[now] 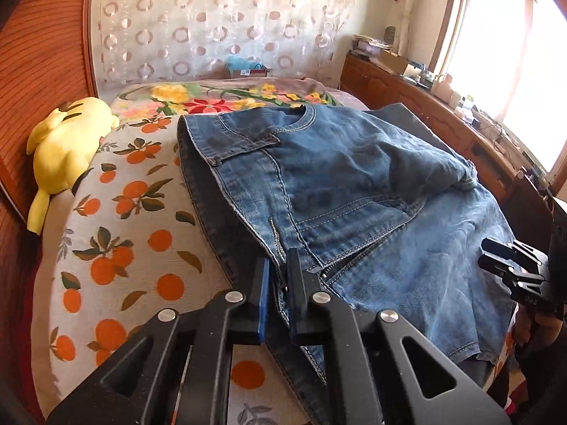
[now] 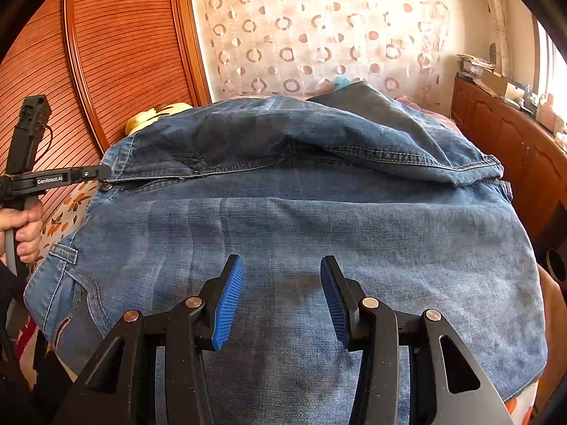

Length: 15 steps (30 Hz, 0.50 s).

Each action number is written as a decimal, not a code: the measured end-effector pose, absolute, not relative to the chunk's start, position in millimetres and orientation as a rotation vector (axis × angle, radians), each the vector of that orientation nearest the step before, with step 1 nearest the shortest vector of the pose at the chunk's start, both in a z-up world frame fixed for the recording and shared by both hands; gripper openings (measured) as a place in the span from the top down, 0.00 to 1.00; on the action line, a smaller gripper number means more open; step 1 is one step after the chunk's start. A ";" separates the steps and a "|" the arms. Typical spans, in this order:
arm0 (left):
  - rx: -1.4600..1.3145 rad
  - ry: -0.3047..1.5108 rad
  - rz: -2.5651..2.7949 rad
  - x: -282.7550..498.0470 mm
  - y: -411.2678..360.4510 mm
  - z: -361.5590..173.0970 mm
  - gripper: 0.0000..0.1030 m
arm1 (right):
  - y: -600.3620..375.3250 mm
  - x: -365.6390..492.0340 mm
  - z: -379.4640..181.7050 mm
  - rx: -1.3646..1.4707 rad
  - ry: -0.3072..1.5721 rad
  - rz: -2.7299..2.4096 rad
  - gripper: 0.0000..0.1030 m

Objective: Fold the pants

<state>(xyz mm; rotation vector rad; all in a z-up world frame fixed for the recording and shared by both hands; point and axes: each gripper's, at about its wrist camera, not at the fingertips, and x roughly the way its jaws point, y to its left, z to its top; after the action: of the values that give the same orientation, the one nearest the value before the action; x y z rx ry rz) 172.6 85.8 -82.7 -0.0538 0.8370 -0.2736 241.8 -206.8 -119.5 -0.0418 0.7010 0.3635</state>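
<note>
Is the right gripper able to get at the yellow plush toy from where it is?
Probably not. The right gripper hangs open over the jeans, whose raised fold nearly hides the yellow plush toy beyond it.

This is a bedroom in a home. A bed (image 1: 117, 248) with an orange-print sheet fills the middle of the left wrist view, with a floral blanket (image 1: 212, 97) at its far end, a yellow plush toy (image 1: 67, 145) at its left edge against a slatted wooden headboard (image 1: 39, 63). A sheer ring-patterned curtain (image 1: 219, 24) hangs along the top, and at upper right a cluttered wooden cabinet (image 1: 400, 92) runs under a bright window (image 1: 503, 53).
</note>
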 end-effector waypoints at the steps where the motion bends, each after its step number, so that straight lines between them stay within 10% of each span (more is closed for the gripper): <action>1: -0.049 0.838 -0.267 172.4 85.4 -82.7 0.90 | -206.9 241.8 -119.4 -0.042 0.701 0.363 0.54; 15: 0.025 0.743 -0.323 155.8 47.3 -53.4 0.50 | -211.9 239.9 -114.3 -0.058 0.720 0.358 0.54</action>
<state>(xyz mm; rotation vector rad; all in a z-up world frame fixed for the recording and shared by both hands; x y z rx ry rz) 155.8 47.3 -53.4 0.0250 0.7429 -0.3229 239.9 -211.9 -114.3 -0.0584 0.7202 0.3583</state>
